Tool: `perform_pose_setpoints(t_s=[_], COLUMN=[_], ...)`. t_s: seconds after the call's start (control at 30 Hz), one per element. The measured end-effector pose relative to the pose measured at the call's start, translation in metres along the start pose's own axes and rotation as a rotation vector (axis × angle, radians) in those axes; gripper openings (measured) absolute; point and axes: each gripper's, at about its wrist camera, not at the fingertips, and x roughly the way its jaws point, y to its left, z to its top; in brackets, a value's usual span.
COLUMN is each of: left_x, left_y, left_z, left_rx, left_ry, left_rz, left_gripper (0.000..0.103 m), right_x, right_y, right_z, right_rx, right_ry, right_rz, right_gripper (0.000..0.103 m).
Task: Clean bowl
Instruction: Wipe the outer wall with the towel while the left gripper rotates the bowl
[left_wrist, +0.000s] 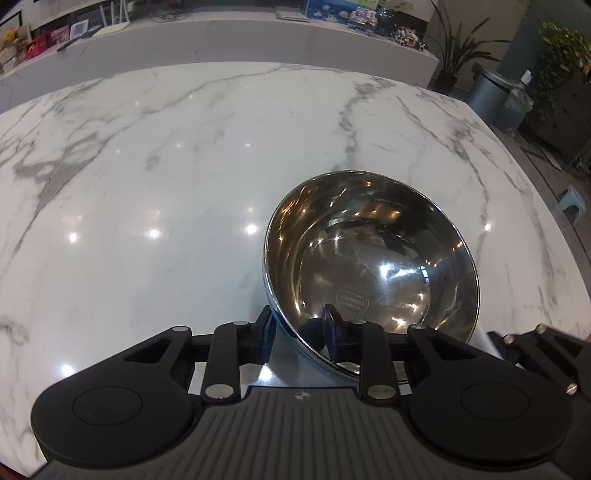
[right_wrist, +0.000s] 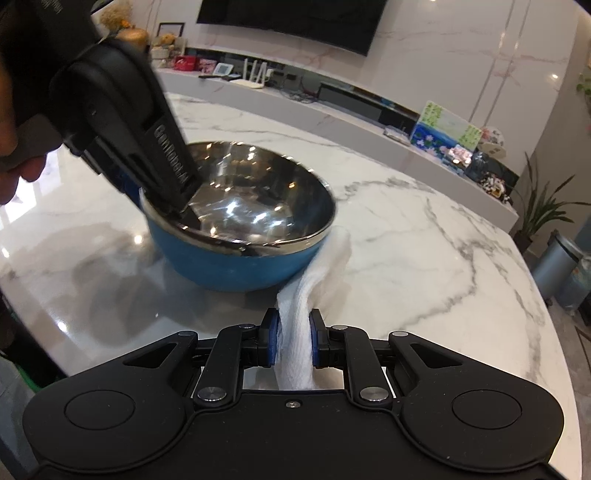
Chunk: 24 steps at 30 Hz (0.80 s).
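A bowl (left_wrist: 369, 258), steel inside and blue outside (right_wrist: 229, 266), rests on the white marble table (left_wrist: 147, 184). My left gripper (left_wrist: 298, 332) straddles its near rim, one pad against the blue outer wall and the other inside, shut on the rim. The right wrist view shows that gripper (right_wrist: 181, 212) coming down from the upper left, held by a person's hand (right_wrist: 14, 158). My right gripper (right_wrist: 293, 339) is shut on a white cloth (right_wrist: 299, 302). The cloth's free end lies against the bowl's outer wall on the right side. The inside of the bowl looks shiny.
A long low shelf (left_wrist: 221, 33) with boxes and pictures runs behind the table. A grey bin (left_wrist: 487, 88) and potted plants (left_wrist: 454, 51) stand past the table's far right corner. A small blue stool (left_wrist: 572, 197) stands on the floor at the right.
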Motion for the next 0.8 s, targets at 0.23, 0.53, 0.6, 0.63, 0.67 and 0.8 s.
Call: perform_pose_setpoints(t_s=[0.23, 0.53, 0.6, 0.63, 0.67, 0.8], left_x=[-0.002, -0.002, -0.002, -0.002, -0.002, -0.002], left_y=[0.003, 0.002, 0.003, 0.003, 0.004, 0.005], left_z=[0.009, 0.014, 0.014, 0.014, 0.014, 0.013], left_rx=[0.044, 0.068, 0.067, 0.066, 0.065, 0.056], left_ry=[-0.013, -0.028, -0.028, -0.029, -0.029, -0.034], left_rz=[0.04, 0.073, 0.071, 0.071, 0.07, 0.064], left_gripper=[0.015, 0.014, 0.014, 0.014, 0.014, 0.014], right_x=[-0.007, -0.011, -0.012, -0.011, -0.01, -0.006], right_y=[-0.01, -0.011, -0.007, -0.005, -0.005, 0.001], right_z=[0.004, 0.009, 0.009, 0.009, 0.01, 0.008], right_rx=[0.038, 0.028, 0.016, 0.01, 0.009, -0.009], right_ry=[-0.053, -0.105, -0.098, -0.088, -0.085, -0.033], right_rz=[-0.05, -0.016, -0.003, 0.006, 0.008, 0.029], right_gripper=[0.015, 0.015, 0.015, 0.015, 0.015, 0.015])
